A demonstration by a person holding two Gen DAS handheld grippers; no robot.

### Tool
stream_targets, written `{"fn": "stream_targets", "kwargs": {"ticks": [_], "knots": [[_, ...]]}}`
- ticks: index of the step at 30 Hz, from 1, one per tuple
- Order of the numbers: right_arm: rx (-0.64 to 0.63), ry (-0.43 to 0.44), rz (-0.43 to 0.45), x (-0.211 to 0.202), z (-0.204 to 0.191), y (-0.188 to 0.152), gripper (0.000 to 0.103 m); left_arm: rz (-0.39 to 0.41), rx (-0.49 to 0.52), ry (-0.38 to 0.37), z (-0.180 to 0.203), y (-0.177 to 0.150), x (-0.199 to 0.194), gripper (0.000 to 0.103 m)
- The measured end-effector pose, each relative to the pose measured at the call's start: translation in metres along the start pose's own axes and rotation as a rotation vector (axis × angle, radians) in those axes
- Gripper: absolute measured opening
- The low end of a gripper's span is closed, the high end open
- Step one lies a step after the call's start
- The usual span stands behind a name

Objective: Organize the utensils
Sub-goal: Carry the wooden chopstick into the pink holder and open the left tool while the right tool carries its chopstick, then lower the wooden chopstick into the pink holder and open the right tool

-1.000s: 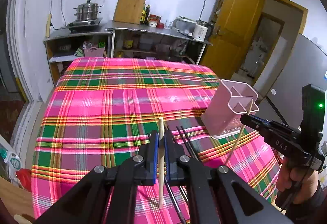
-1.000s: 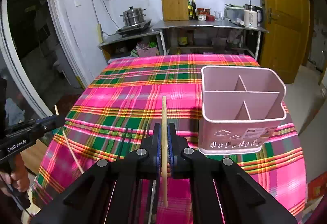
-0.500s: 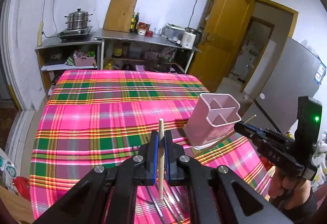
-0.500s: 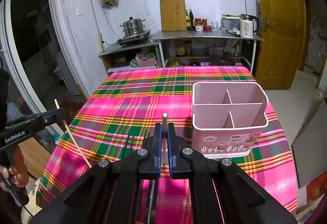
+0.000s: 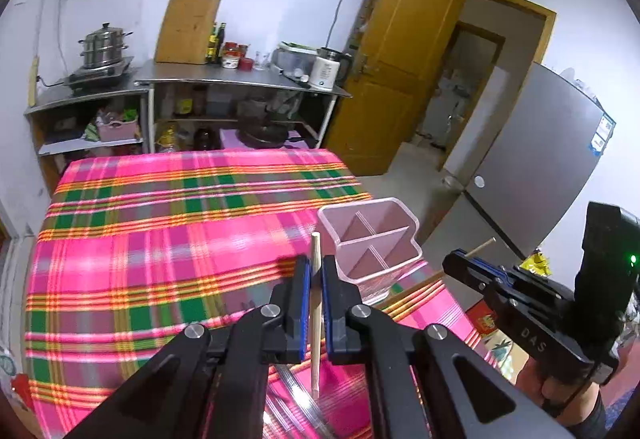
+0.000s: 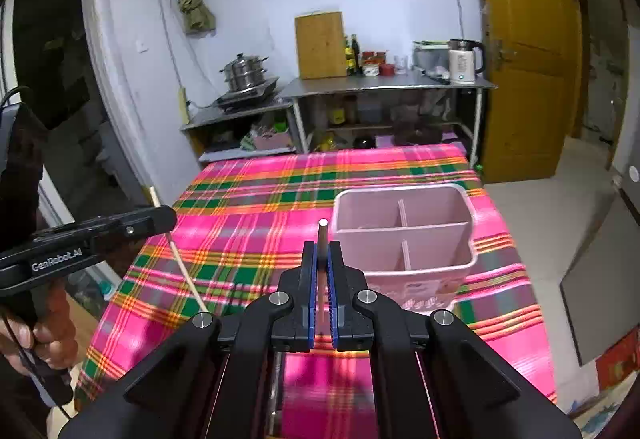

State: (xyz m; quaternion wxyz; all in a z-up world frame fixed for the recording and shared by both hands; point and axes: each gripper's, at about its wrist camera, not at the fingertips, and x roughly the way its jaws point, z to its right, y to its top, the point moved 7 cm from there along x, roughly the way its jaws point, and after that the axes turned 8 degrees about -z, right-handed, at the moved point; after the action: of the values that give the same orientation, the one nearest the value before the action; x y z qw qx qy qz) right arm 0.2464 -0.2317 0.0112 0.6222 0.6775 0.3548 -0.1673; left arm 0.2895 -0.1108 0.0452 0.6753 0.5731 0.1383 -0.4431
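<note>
Your left gripper [image 5: 315, 303] and right gripper [image 6: 321, 291] are matte black with blue finger pads and silver screws; white "GenRobot.AI" lettering marks the left one's side.

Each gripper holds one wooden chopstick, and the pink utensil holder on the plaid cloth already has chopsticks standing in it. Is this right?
Not quite. In the right wrist view the pink utensil holder has nothing standing in its compartments. The rest holds: the left gripper and right gripper each hold one wooden chopstick, above the plaid cloth.
</note>
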Motion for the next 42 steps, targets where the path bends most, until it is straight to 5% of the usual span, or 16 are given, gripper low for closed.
{"fn": "stream_targets", "kwargs": {"ticks": [19, 31, 42], "knots": [[0.065, -0.028, 0.107, -0.022, 0.040, 0.061, 0.005, 0.124, -0.018, -0.053, 0.038, 0.101, 0.028, 0.005], [0.099, -0.028, 0.004, 0.034, 0.053, 0.037, 0.005, 0.079, -0.006, -0.037, 0.028, 0.085, 0.089, 0.005], [0.139, -0.027, -0.086, 0.067, 0.065, 0.015, 0.005, 0.042, -0.002, -0.028, 0.016, 0.065, 0.100, 0.011]]}}
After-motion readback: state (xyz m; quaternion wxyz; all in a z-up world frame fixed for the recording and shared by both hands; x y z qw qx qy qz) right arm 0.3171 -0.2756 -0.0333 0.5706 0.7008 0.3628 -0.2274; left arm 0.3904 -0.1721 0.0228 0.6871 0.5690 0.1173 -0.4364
